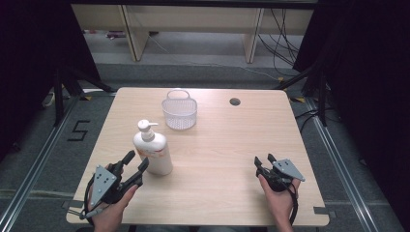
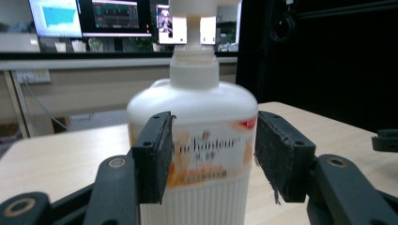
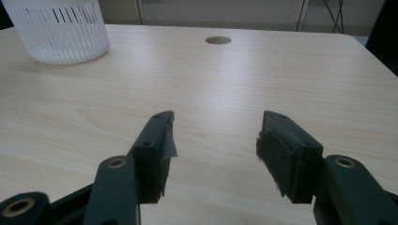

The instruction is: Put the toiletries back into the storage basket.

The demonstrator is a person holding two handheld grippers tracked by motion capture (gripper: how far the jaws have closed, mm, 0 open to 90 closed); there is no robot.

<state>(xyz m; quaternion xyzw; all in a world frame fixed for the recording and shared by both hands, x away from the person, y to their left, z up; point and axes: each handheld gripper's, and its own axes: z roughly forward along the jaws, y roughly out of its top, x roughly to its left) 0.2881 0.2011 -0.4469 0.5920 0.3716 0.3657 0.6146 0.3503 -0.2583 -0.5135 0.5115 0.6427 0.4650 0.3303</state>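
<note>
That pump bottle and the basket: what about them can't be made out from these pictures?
- Pump bottle: in the left gripper view the pump head is cut off by the top edge, the base by the bottom edge; the label print is too blurred to read.
- White basket: in the right gripper view its top is cut off by the edge; in the high view it is too small to show any contents.
</note>
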